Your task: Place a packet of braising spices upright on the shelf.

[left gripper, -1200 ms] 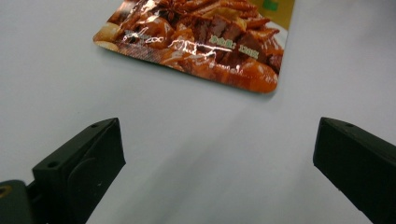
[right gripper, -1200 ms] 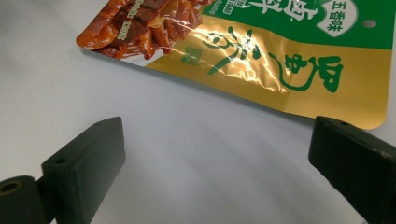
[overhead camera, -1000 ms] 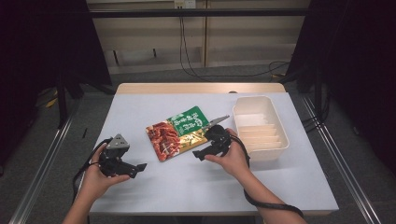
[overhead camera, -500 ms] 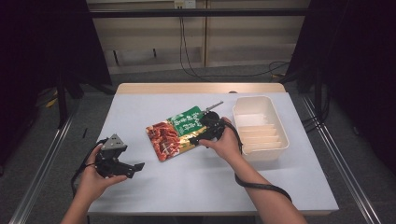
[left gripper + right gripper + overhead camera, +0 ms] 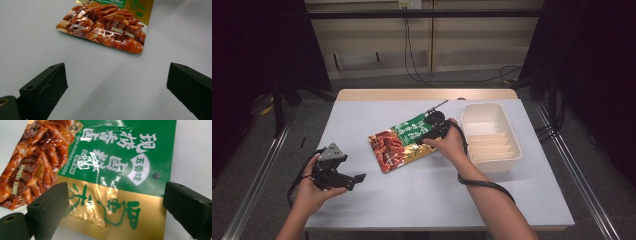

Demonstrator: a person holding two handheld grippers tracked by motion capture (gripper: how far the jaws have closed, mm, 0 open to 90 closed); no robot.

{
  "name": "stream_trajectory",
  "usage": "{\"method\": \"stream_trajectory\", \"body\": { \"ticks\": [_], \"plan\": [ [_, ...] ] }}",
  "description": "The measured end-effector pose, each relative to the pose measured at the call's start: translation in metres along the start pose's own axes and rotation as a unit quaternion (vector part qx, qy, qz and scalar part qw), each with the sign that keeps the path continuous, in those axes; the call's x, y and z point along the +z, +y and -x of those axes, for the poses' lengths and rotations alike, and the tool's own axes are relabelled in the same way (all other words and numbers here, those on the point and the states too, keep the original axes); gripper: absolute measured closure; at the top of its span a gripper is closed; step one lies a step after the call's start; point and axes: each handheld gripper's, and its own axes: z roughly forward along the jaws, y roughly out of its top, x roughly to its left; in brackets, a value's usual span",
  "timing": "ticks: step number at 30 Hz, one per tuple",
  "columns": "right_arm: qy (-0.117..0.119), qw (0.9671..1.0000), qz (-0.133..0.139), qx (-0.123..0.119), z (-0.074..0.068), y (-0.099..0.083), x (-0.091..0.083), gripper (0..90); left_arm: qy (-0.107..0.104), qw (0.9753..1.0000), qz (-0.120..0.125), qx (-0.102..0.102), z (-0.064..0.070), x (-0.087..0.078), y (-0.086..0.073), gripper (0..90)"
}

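At the left of the desk (image 5: 362,115), the left gripper (image 5: 348,181) rested low in the person's left hand (image 5: 309,192), well apart from the food packet (image 5: 404,141) and aimed toward it. Its fingers (image 5: 45,87) stood wide apart with nothing between them, and the left gripper view showed only bare desk in the gap, with the red, glossy end of the packet lying farther ahead.

The packet lay flat near the middle of the desk, slanted, its red pictured end toward the person and its green printed end away.

Over the packet's right edge, the right gripper (image 5: 424,138) was held in the person's right hand (image 5: 451,145). In the right gripper view its fingers (image 5: 48,205) were spread wide, reaching across the gold and green part of the packet, one finger over the gold band and the other at the packet's outer edge. Whether they touched the packet could not be told.

Just right of that hand stood a white tray (image 5: 512,145) with ribbed dividers, close to the desk's right side.
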Motion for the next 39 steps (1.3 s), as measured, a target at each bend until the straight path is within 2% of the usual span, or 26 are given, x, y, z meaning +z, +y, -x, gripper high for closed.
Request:
{"method": "stream_trajectory", "body": {
  "ticks": [4,8,11,14,18,19,26,33,36,37,39],
  "plan": [
    [-0.004,0.9999,0.000,0.011,0.011,0.004,0.003,6.9,0.001,1.0000,-0.001,0.002,0.000,0.001,0.000,2.8],
    [-0.002,0.9999,-0.001,0.016,0.017,0.006,0.006,7.0,0.001,1.0000,-0.004,0.003,-0.001,0.001,0.000,2.8],
    [-0.010,0.9998,-0.007,0.014,0.020,0.007,0.010,7.4,0.002,1.0000,0.000,-0.001,0.000,0.001,0.000,2.8],
    [-0.012,0.9996,-0.010,0.022,0.023,0.009,0.013,7.8,0.001,1.0000,0.001,-0.004,0.000,0.001,0.000,2.8],
    [-0.001,0.9995,-0.011,0.030,0.027,0.011,0.017,8.5,0.001,1.0000,0.000,-0.002,0.000,0.001,0.000,2.8],
    [-0.002,0.9996,-0.015,0.024,0.028,0.011,0.018,10.0,0.001,1.0000,0.000,-0.001,0.000,0.001,0.000,2.8],
    [-0.004,0.9994,-0.024,0.025,0.031,0.011,0.021,11.0,0.002,1.0000,-0.002,0.002,-0.001,0.001,0.000,2.8],
    [0.017,0.9989,-0.023,0.038,0.030,0.013,0.024,16.1,-0.001,1.0000,0.002,-0.004,-0.001,0.001,0.000,2.8],
    [0.023,0.9988,-0.022,0.037,0.030,0.013,0.024,16.6,-0.001,1.0000,0.002,-0.003,-0.001,0.001,0.000,2.8],
    [0.026,0.9989,-0.025,0.030,0.030,0.013,0.025,17.5,-0.001,0.9999,0.009,-0.005,-0.001,0.001,0.000,2.8],
    [0.028,0.9988,-0.026,0.032,0.030,0.013,0.025,17.9,0.000,1.0000,0.002,-0.005,-0.001,0.000,0.001,2.8]
  ]
}}
